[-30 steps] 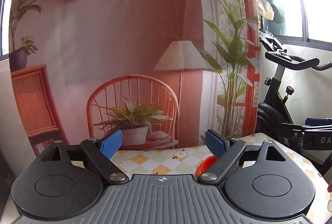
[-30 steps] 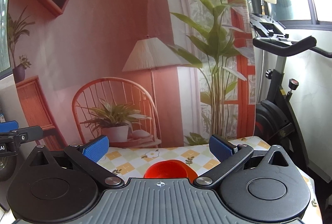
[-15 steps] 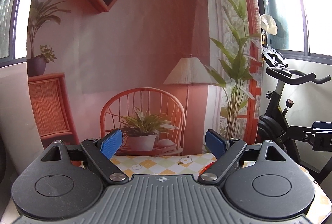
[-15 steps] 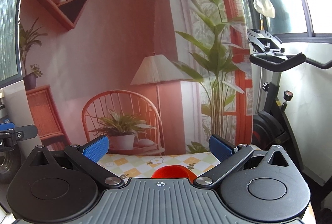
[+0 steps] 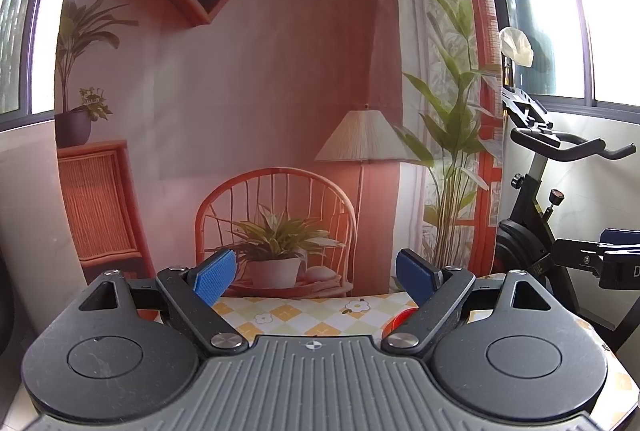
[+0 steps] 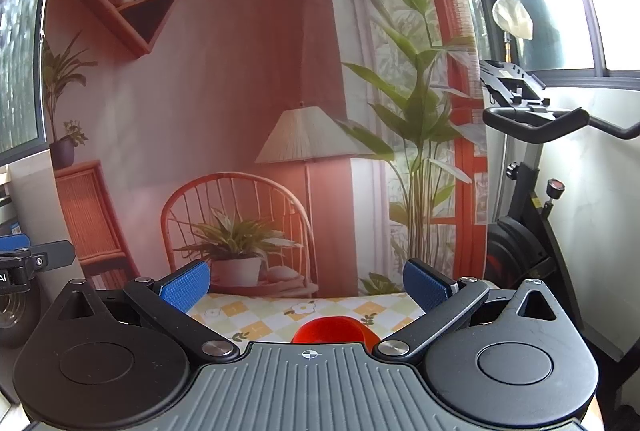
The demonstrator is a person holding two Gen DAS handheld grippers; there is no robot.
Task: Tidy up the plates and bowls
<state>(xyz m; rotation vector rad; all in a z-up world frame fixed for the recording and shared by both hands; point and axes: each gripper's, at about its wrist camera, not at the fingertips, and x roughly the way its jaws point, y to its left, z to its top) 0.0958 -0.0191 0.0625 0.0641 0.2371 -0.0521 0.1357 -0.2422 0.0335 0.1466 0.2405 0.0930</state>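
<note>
Right wrist view: you have tipped both grippers up, so the red bowl (image 6: 332, 329) sinks low on the checked table (image 6: 256, 311). Both jaws wide apart, holding nothing; nothing sorted yet.

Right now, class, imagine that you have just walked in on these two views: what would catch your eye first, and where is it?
The printed backdrop of a chair, lamp and plants fills the wall behind the checked tablecloth. A red bowl sits on that cloth, just ahead of the open right gripper; the open left gripper sees only its edge. An exercise bike stands at the right.
</note>
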